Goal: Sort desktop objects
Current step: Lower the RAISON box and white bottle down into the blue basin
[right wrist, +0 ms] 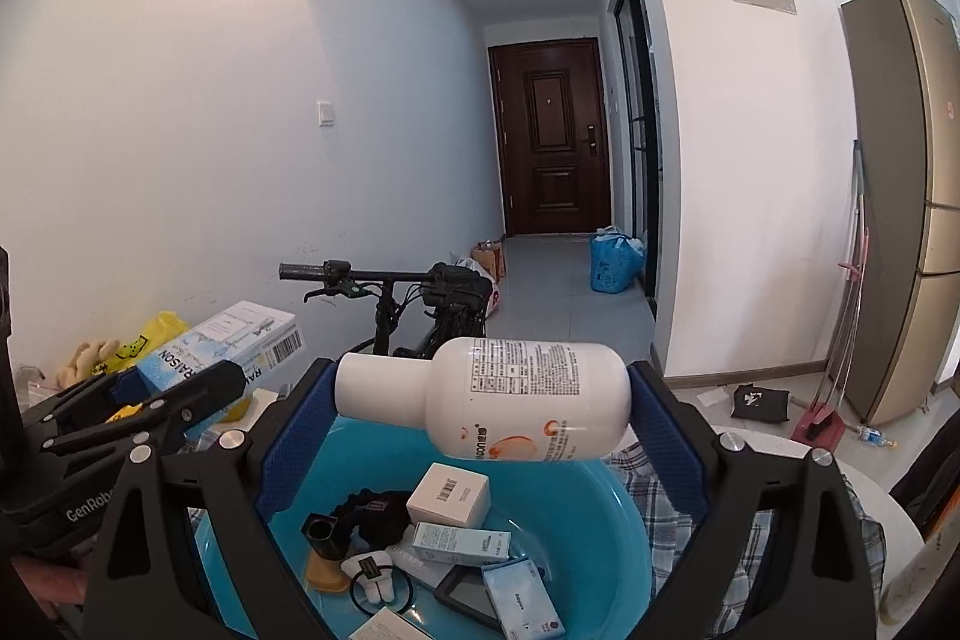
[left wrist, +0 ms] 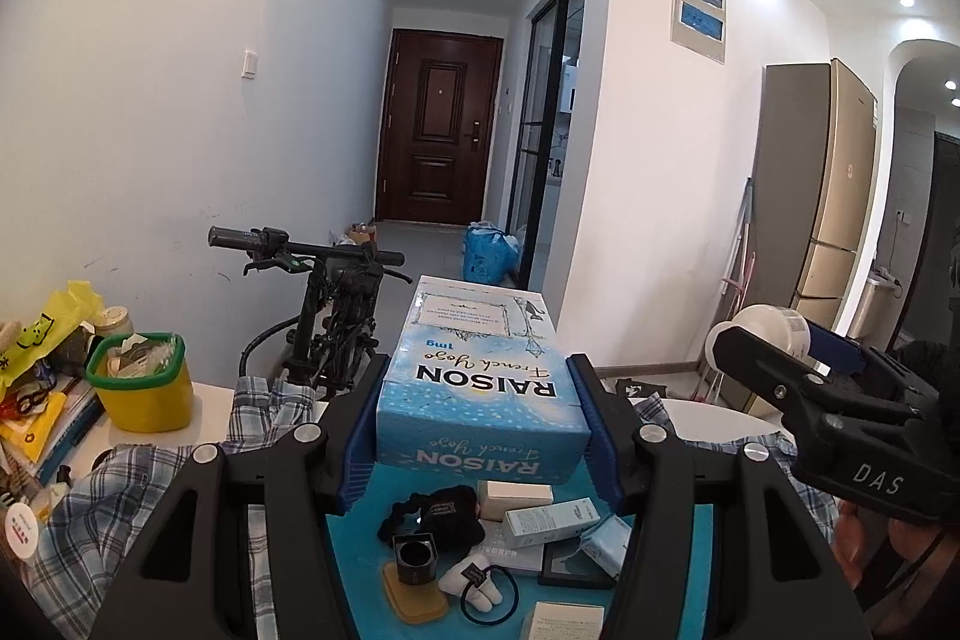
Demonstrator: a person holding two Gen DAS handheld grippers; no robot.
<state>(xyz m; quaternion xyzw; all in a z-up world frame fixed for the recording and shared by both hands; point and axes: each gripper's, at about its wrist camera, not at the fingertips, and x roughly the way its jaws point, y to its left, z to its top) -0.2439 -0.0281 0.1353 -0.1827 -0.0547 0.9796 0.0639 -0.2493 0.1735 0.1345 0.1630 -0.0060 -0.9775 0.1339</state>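
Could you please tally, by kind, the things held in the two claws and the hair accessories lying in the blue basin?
Blue RAISON carton, in the left claw: 1
White bottle, in the right claw: 1
Black scrunchie, in the blue basin: 1
Hair tie with white ornament, in the basin: 1
Total: 4

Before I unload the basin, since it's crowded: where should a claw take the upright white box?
Grip the white box across its two upright sides, coming straight down from above. Its top is flat and clear, while a teal carton and black pouch crowd its base.
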